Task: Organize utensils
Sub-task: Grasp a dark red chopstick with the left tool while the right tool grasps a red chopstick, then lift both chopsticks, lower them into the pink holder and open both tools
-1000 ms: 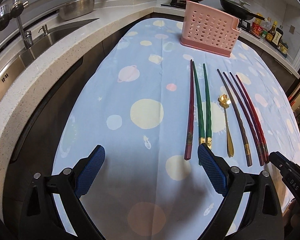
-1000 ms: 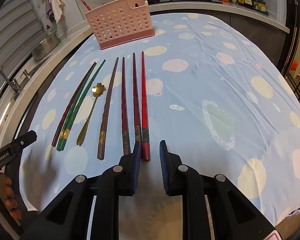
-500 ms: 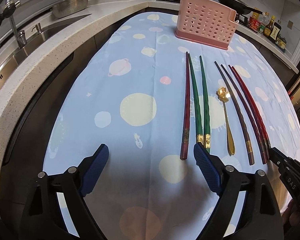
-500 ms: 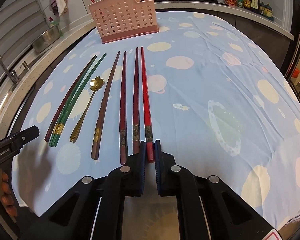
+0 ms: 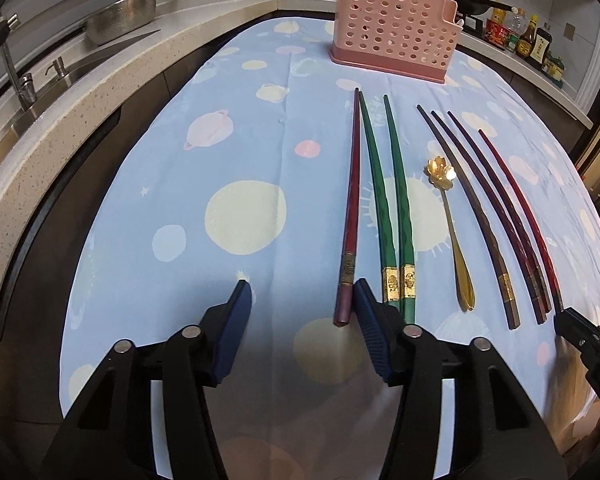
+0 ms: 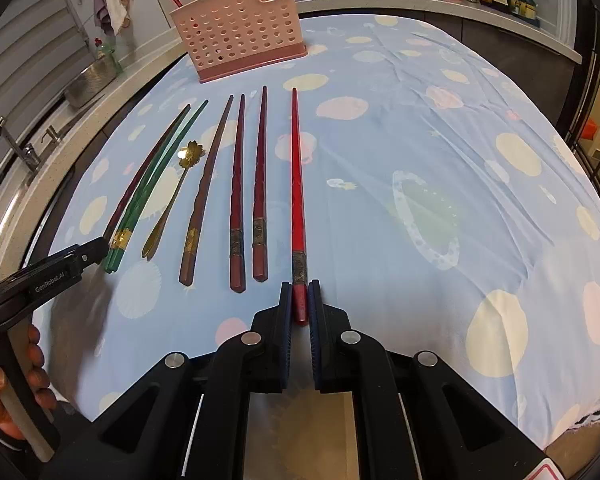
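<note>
Two tongs: right tongs clamped on red chopstick, left tongs closing, nothing gripped, bare cloth rightward

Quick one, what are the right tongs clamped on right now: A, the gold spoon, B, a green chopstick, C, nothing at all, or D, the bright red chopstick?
D: in the right wrist view the right tongs are closed on the butt end of the bright red chopstick, while the gold spoon and the green chopsticks lie untouched on the tablecloth.
</note>
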